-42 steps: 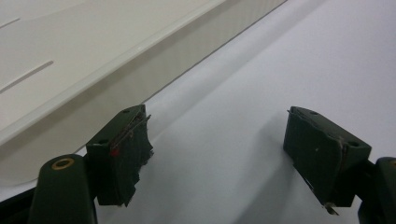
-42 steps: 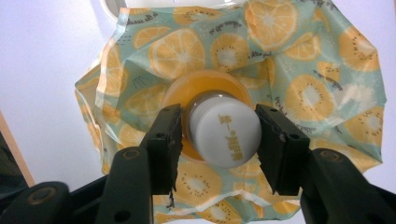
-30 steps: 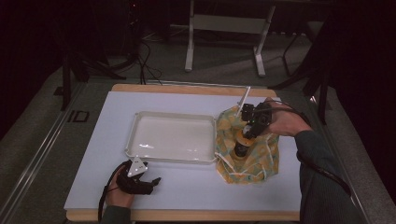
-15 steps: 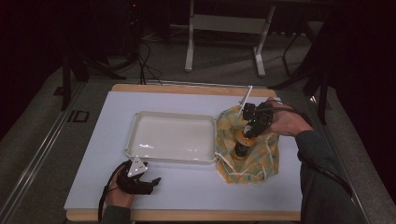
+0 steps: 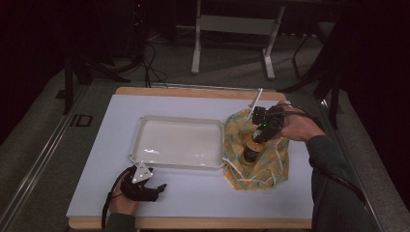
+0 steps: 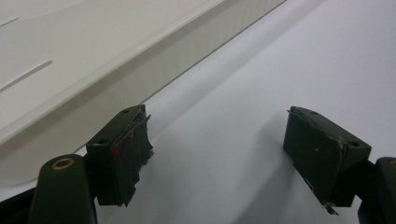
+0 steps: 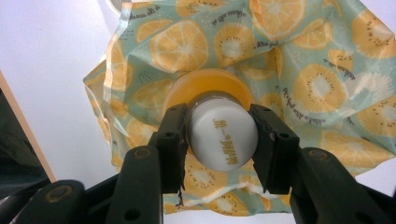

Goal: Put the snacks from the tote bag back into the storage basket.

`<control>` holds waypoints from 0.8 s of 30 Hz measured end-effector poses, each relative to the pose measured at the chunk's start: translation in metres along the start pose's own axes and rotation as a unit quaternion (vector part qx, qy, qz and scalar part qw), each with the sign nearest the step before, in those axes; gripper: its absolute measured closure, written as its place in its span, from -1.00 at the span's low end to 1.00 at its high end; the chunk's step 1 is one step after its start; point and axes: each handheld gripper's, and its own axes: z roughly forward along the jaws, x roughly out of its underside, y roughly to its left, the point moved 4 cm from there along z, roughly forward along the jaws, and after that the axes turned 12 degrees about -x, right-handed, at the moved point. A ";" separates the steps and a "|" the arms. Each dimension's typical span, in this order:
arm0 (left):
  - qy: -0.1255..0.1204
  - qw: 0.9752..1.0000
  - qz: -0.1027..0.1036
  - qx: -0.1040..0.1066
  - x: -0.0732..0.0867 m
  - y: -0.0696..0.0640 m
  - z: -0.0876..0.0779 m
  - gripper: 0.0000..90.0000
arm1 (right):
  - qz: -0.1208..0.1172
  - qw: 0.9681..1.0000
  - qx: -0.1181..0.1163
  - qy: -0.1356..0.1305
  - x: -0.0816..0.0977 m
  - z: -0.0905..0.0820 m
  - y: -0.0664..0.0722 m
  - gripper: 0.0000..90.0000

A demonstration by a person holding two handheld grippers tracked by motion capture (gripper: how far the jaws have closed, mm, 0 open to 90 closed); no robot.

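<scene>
Jaws of your left gripper (image 5: 153, 188) stand wide apart with nothing between them, low over the white table (image 5: 193, 193) at its near edge, just in front of the empty white plastic tray (image 5: 145, 140). Farther off to the right, your right gripper (image 5: 258, 135) points down and its pads are clamped on the white cap (image 7: 223, 135) of an orange bottle (image 5: 251, 151). That bottle stands upright on the orange-slice patterned drawstring bag (image 5: 270, 166), which lies spread on the table just right of the tray.
</scene>
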 end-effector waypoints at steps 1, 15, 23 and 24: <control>0.000 1.000 0.000 0.000 0.000 0.000 0.000 -0.50 | 0.001 1.000 0.000 0.001 0.000 0.000 0.000 0.31; 0.000 1.000 -0.002 0.000 0.000 0.000 0.000 -0.50 | 0.000 1.000 0.013 -0.008 0.002 -0.016 0.003 0.31; -0.005 1.000 -0.002 0.000 0.000 0.000 -0.001 -0.50 | -0.006 1.000 0.017 -0.007 -0.001 -0.024 0.006 0.31; -0.006 1.000 -0.002 0.001 0.000 0.000 -0.001 -0.50 | -0.005 1.000 0.017 -0.007 -0.001 -0.025 0.006 0.31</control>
